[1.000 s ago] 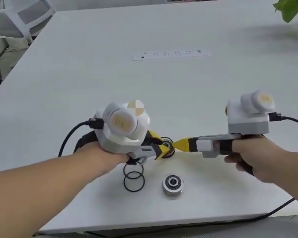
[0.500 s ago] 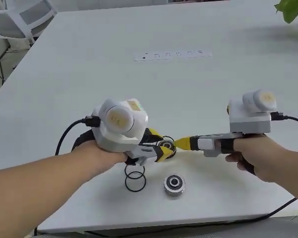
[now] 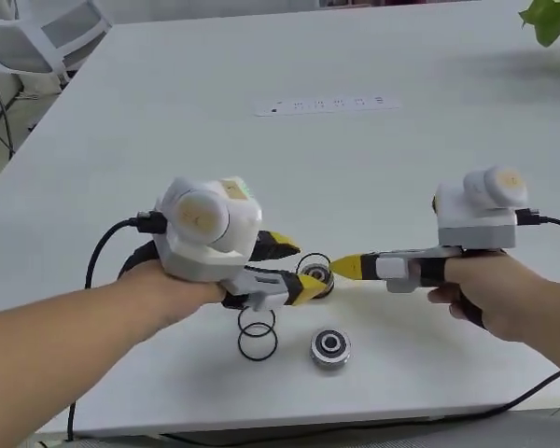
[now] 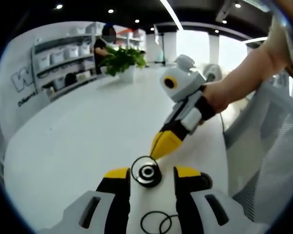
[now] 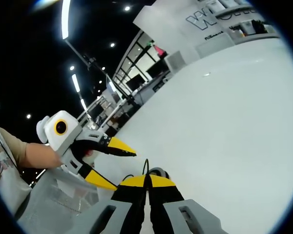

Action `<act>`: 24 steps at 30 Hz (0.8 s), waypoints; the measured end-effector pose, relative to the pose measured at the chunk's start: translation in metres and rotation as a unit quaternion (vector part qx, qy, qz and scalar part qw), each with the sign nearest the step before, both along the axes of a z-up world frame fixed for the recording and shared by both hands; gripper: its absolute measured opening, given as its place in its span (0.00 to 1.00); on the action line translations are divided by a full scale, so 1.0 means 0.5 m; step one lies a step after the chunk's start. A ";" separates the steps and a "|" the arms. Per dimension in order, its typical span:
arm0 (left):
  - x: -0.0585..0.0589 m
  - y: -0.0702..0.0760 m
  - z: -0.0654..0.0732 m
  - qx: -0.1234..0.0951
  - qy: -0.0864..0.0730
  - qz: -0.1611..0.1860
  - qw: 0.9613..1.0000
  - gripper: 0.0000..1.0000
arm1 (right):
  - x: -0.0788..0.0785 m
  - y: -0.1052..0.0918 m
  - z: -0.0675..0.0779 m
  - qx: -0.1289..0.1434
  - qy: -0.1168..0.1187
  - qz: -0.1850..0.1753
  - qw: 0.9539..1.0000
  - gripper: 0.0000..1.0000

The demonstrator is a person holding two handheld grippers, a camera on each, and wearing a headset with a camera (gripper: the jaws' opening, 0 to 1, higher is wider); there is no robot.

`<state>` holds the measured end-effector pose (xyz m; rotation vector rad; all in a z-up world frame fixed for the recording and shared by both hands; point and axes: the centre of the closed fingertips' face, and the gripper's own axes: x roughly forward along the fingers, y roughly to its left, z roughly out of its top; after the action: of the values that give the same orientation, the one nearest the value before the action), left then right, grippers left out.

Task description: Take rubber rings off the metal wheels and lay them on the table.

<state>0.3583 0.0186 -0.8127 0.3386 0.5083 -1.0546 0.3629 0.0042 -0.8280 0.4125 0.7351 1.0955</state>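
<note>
Rubber ring (image 4: 146, 157): half off its metal wheel (image 4: 147, 173), standing up as a thin black loop around and above the hub, at the near middle of the table (image 3: 401, 168). The wheel sits on the tabletop between the two yellow tips of the left gripper (image 3: 301, 265). Left jaws are spread, one to each side of the wheel, with a sliver of gap both sides in the left gripper view; a second ago they were drawn in much closer on the wheel, so the clamp has been let go. Right gripper (image 3: 341, 268): jaws pressed together, and the right gripper view shows a fine black line rising from between the tips, so I judge it is pinching the ring's edge on the side facing it. Its tip looks slightly farther from the wheel than before, and the loop now shows clear of the rim where earlier it lay tight; camera shift makes this uncertain. Meaning: the peel is under way, but the ring is not yet free. With the wheel unclamped, a further pull may drag the wheel along rather than strip it. Two loose rings (image 3: 258, 336) lie overlapped just nearer the person, with a second wheel (image 3: 329, 346) beside them.
</note>
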 end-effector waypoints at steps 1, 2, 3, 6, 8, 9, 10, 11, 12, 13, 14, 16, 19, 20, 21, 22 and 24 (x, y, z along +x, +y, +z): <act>0.000 0.002 0.002 -0.003 0.001 0.002 1.000 0.36 | 0.000 0.000 0.001 0.000 0.000 0.000 1.000 0.00; 0.000 0.003 0.004 -0.005 0.001 0.003 1.000 0.37 | 0.000 0.000 0.002 0.001 0.000 0.000 1.000 0.00; -0.001 0.005 0.008 -0.007 0.001 0.003 1.000 0.38 | 0.000 0.001 0.004 0.002 0.000 0.000 1.000 0.00; -0.005 0.008 0.015 -0.013 0.000 0.001 1.000 0.43 | 0.000 0.001 0.010 0.005 -0.001 0.001 1.000 0.00; -0.006 0.011 0.020 -0.014 -0.001 0.002 1.000 0.44 | 0.000 0.002 0.014 0.006 -0.002 0.001 1.000 0.00; -0.006 0.012 0.022 -0.016 -0.001 0.003 1.000 0.44 | 0.000 0.002 0.016 0.007 -0.002 0.001 1.000 0.00; -0.006 0.014 0.024 -0.018 -0.001 0.004 1.000 0.45 | 0.000 0.003 0.018 0.007 -0.002 0.002 1.000 0.00; -0.006 0.017 0.025 -0.019 -0.001 0.005 1.000 0.46 | 0.000 0.004 0.019 0.008 -0.002 0.002 1.000 0.00; -0.006 0.019 0.027 -0.020 -0.002 0.005 1.000 0.46 | -0.001 0.005 0.021 0.009 -0.002 0.003 1.000 0.00; -0.008 0.020 0.029 -0.020 -0.002 0.004 1.000 0.47 | -0.001 0.005 0.022 0.009 -0.002 0.003 1.000 0.00; -0.010 0.023 0.032 -0.021 -0.003 0.004 1.000 0.47 | -0.002 0.006 0.024 0.010 -0.003 0.004 1.000 0.00; -0.014 0.028 0.036 -0.022 -0.002 0.006 1.000 0.49 | -0.003 0.007 0.027 0.011 -0.004 0.006 1.000 0.00; -0.015 0.038 0.042 -0.026 -0.001 0.011 1.000 0.52 | -0.003 0.009 0.030 0.011 -0.004 0.006 1.000 0.00; -0.017 0.042 0.045 -0.029 0.000 0.013 0.999 0.52 | -0.002 0.009 0.031 0.011 -0.004 0.006 1.000 0.00; -0.017 0.045 0.046 -0.030 -0.001 0.014 0.999 0.53 | -0.002 0.009 0.032 0.011 -0.005 0.006 1.000 0.00; -0.019 0.049 0.048 -0.030 -0.002 0.015 0.999 0.54 | -0.002 0.009 0.033 0.011 -0.005 0.007 1.000 0.00; -0.021 0.055 0.049 -0.029 -0.004 0.014 0.999 0.55 | -0.001 0.011 0.037 0.013 -0.005 0.007 1.000 0.00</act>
<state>0.3477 0.0460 -0.7880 0.2834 0.4736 -1.0378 0.3622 0.0099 -0.8096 0.4238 0.7162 1.1213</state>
